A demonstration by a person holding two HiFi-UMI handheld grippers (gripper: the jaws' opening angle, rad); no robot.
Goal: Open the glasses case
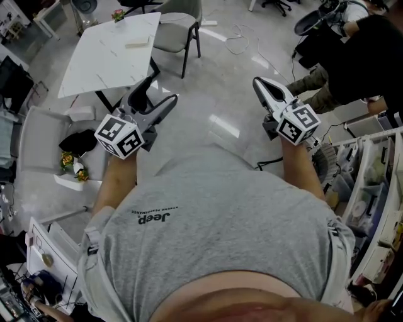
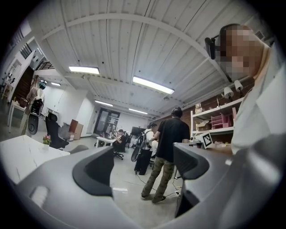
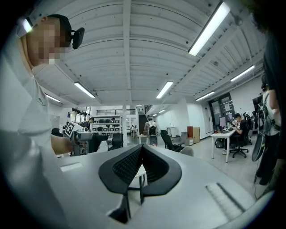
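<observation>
There it was, the white table (image 1: 110, 50), a marbled top standing on a pale, glossy floor (image 1: 217, 94) in a big open office. A small pale block (image 1: 137, 43) lay on the table top, and a sprig of flowers (image 1: 118, 14) sat at its far corner. A grey chair (image 1: 179, 28) was pulled up at the table's right-hand side. Loose cables (image 1: 242, 39) trailed over the floor to the right of the table. Overhead, in the left gripper view, ran a white ribbed ceiling with long strip lights (image 2: 153, 85). A person in a black top and camouflage trousers (image 2: 164, 147) stood out on the floor.

Just this side of the table, the left gripper (image 1: 160, 91) hung with jaws spread wide, only air between them. Well to the right of the table, the right gripper (image 1: 259, 83) had its jaws pinched together at the tips, gripping nothing. The glasses case? No view showed it.

As for writing, the wearer's grey T-shirt (image 1: 220, 207) carried "Jeep", upside down from the head view. A line of small print beside it was too fine to read. Each gripper's cube bore black-and-white square markers.
</observation>
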